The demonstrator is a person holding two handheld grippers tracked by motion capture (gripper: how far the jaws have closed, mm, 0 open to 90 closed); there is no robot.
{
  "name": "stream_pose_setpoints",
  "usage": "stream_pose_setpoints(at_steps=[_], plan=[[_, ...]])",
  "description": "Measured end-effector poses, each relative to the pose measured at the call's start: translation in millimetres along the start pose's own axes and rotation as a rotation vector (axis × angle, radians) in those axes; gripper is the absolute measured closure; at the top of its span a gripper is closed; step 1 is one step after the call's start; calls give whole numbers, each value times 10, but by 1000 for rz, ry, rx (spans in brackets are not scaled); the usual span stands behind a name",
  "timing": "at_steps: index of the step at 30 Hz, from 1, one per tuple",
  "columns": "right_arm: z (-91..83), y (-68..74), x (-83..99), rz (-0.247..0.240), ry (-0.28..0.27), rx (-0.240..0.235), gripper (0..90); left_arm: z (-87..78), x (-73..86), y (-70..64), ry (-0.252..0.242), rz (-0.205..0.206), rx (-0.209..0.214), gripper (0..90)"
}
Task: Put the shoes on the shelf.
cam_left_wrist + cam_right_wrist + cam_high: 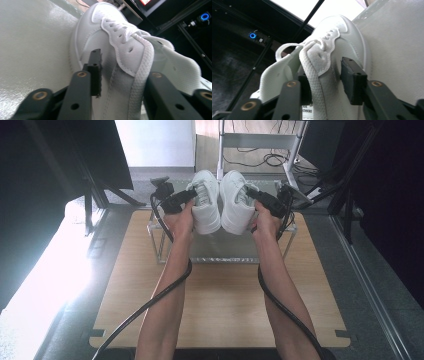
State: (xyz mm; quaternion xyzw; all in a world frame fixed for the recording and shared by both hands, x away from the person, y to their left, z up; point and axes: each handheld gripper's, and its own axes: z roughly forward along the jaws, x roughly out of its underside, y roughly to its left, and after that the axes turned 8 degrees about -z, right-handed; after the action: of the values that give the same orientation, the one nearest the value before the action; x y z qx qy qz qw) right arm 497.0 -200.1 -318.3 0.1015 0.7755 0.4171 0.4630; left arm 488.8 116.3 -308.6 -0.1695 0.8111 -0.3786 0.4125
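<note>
Two white lace-up sneakers sit side by side, toes pointing away, on top of a small metal rack (225,254). My left gripper (189,196) is shut on the outer side wall of the left sneaker (206,205). In the left gripper view the jaws of this gripper (125,82) clamp the left sneaker (100,30) at its collar. My right gripper (256,196) is shut the same way on the right sneaker (235,205). The right gripper view shows this gripper (328,86) pinching the right sneaker (347,32) by its side wall. Both soles lie against the rack's pale top (30,50).
The rack stands at the far end of a wooden board (220,305). Dark frames and black panels (90,165) flank both sides. A white stand (255,142) and floor cables (265,160) lie behind the rack. Both gripper cables trail back along the forearms.
</note>
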Motion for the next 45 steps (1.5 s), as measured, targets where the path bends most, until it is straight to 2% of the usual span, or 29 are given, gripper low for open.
stream_pose_setpoints(at_steps=[3, 6, 8, 20, 28, 34, 41, 45], plan=[[37, 15, 5, -9, 16, -24, 552, 14, 7, -47, 7, 34, -11, 593], [76, 96, 30, -55, 35, -19, 525, 23, 24, -78, 14, 57, 17, 532], [77, 109, 41, -55, 22, -19, 523, 14, 25, -91, 12, 66, 15, 523], [77, 58, -5, -66, 51, -79, 441, -1, 6, -47, 35, 64, 77, 420], [48, 43, -35, -83, 68, -94, 425, -4, 12, 9, 43, 59, 69, 390], [20, 21, -41, -91, 75, -114, 417, -33, 9, 52, 48, 44, 107, 319], [-54, 5, -69, -128, 72, -134, 359, -136, -6, 20, 47, 71, 132, 277], [-126, -2, -82, -131, 64, -160, 331, -203, 6, 16, 52, 97, 141, 256]])
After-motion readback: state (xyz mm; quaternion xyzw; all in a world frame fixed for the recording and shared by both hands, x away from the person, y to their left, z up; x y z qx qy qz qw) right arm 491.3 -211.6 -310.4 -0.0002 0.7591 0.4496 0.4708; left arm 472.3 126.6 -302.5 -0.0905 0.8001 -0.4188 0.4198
